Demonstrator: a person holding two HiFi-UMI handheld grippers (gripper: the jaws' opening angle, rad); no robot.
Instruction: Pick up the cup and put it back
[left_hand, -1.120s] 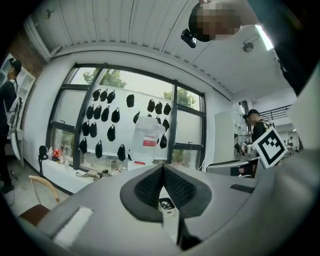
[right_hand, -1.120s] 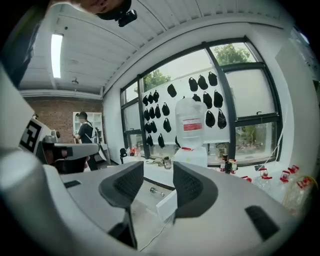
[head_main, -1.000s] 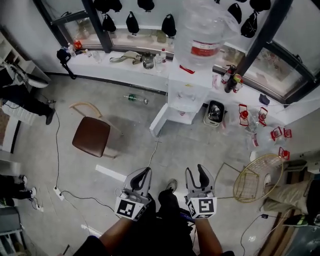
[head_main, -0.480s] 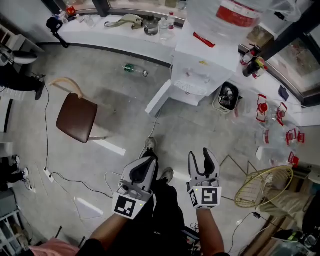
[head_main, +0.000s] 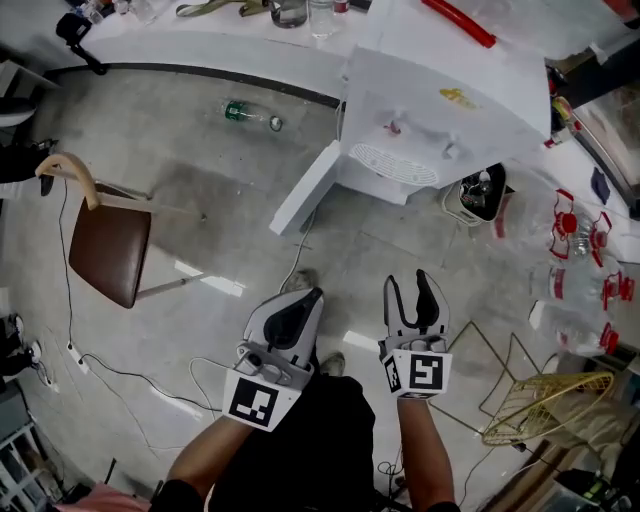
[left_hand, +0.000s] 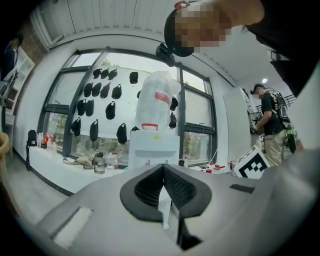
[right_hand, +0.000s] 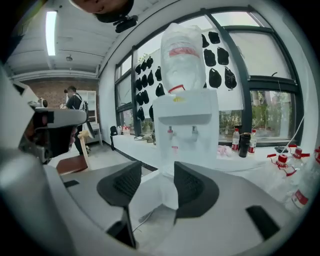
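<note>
No cup shows in any view. A white water dispenser (head_main: 440, 100) with a big clear bottle (right_hand: 182, 55) on top stands ahead of me, and both gripper views face it (left_hand: 152, 147) (right_hand: 187, 120). My left gripper (head_main: 310, 297) is held over the floor in front of it; its dark pads meet with nothing between them (left_hand: 163, 167). My right gripper (head_main: 408, 282) is beside it, on the right. Its jaws have just been opening and stand apart, with only the dispenser seen through the gap (right_hand: 157, 167).
A brown chair (head_main: 108, 245) stands at the left. A green bottle (head_main: 245, 113) lies on the floor by the white ledge. A white panel (head_main: 305, 190) leans at the dispenser's left. Right of it are a small bin (head_main: 480, 195), red-capped bottles (head_main: 575, 225) and a yellow wire chair (head_main: 540, 410). Cables (head_main: 110, 375) run across the floor.
The head view has sunk and closed in on the dispenser, which now looks larger. Both grippers have come down and forward with it. The right jaws stand slightly wider.
</note>
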